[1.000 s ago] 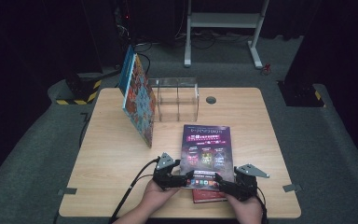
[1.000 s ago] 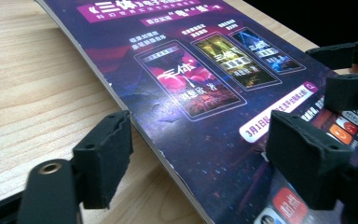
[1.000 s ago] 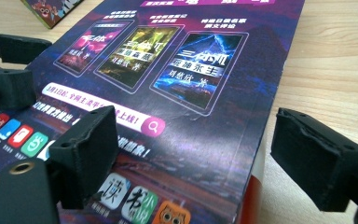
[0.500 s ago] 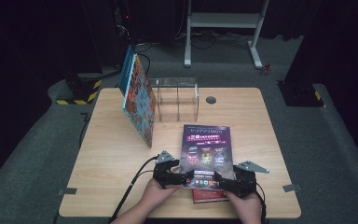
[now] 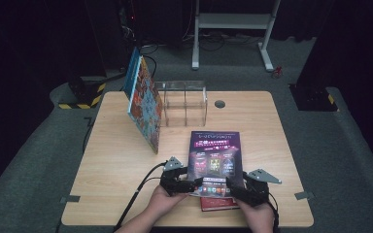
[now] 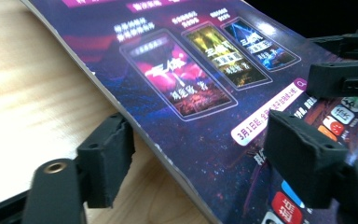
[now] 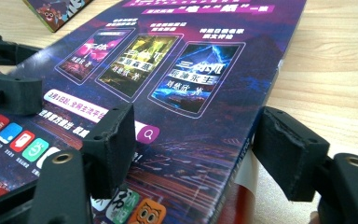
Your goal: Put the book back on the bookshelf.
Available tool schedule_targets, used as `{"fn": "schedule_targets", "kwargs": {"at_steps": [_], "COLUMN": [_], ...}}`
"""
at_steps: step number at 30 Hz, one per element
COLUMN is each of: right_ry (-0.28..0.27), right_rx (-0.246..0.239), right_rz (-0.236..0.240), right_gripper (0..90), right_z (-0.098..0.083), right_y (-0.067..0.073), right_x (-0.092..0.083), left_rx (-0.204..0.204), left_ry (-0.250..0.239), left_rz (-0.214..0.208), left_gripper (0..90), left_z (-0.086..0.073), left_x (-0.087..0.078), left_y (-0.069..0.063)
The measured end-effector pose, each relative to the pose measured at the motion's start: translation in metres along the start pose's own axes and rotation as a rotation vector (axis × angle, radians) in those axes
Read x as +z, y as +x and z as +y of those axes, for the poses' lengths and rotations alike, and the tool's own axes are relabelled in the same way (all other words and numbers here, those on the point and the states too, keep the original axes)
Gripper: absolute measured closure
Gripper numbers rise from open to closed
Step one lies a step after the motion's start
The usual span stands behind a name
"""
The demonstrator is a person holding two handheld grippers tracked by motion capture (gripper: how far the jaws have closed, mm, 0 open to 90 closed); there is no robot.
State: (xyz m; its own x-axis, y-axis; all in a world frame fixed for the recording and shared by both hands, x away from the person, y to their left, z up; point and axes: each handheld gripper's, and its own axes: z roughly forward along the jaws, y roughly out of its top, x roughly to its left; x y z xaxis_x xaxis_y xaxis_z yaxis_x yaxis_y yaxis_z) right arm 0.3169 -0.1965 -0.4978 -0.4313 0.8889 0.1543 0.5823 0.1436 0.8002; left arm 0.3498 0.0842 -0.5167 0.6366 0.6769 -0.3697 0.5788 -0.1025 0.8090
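A purple book [image 5: 215, 155] lies flat near the table's front edge, on top of a red book [image 5: 218, 203]. My left gripper [image 5: 196, 184] is at its near left corner and my right gripper [image 5: 230, 187] at its near right corner. In the left gripper view, the left gripper [image 6: 205, 158] has one jaw over the cover [image 6: 191, 70] and the other outside the page edge. In the right gripper view, the right gripper [image 7: 198, 149] straddles the spine edge of the book [image 7: 191, 70] the same way. Both pairs of jaws have just been closing with the book's edge between them. I see no pad squeezing it.
A colourful book [image 5: 143, 104] stands tilted against a clear acrylic rack [image 5: 184, 102] at the back left of the wooden table [image 5: 116, 165]. A round hole [image 5: 219, 103] sits right of the rack. A white metal stand and dark floor lie beyond the table.
Both pairs of jaws look a little narrower around the purple book's near corners. The hands and the books have kept their places.
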Motion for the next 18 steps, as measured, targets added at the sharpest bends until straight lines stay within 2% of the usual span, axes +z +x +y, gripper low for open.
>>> {"fn": "schedule_targets", "kwargs": {"at_steps": [1, 2, 3, 4, 5, 6, 8, 12, 18], "right_ry": [-0.005, -0.011, -0.025, -0.041, -0.032, -0.035, -0.047, -0.04, -0.019], "right_rx": [-0.006, -0.016, -0.039, -0.089, -0.127, -0.149, -0.161, -0.121, -0.081], "right_rz": [-0.003, -0.008, -0.019, -0.018, -0.037, -0.053, -0.055, -0.003, 0.031], "right_gripper": [32.1, 33.9, 46.0, 45.5, 45.6, 46.2, 46.7, 44.1, 36.0], "right_z": [0.0, 0.0, -0.001, -0.001, 0.0, 0.0, 0.0, -0.001, -0.003], "right_y": [0.001, 0.002, 0.003, 0.007, 0.012, 0.016, 0.019, 0.014, 0.01], "right_x": [-0.001, -0.002, -0.003, -0.006, -0.006, -0.006, -0.007, -0.007, -0.006], "left_rx": [0.083, 0.096, 0.138, 0.184, 0.212, 0.217, 0.208, 0.221, 0.243], "left_ry": [0.04, 0.027, 0.004, -0.008, -0.009, -0.013, -0.018, -0.043, -0.05], "left_rz": [0.012, 0.013, 0.031, 0.059, 0.077, 0.085, 0.084, 0.102, 0.103], "left_gripper": [27.2, 29.1, 37.0, 42.3, 44.4, 46.0, 47.9, 53.5, 60.6], "left_z": [0.001, 0.001, 0.001, 0.0, 0.0, 0.0, -0.001, -0.001, -0.003], "left_x": [-0.004, -0.006, -0.008, -0.01, -0.011, -0.011, -0.012, -0.015, -0.017], "left_y": [0.004, 0.003, -0.001, -0.006, -0.009, -0.01, -0.008, -0.009, -0.006]}}
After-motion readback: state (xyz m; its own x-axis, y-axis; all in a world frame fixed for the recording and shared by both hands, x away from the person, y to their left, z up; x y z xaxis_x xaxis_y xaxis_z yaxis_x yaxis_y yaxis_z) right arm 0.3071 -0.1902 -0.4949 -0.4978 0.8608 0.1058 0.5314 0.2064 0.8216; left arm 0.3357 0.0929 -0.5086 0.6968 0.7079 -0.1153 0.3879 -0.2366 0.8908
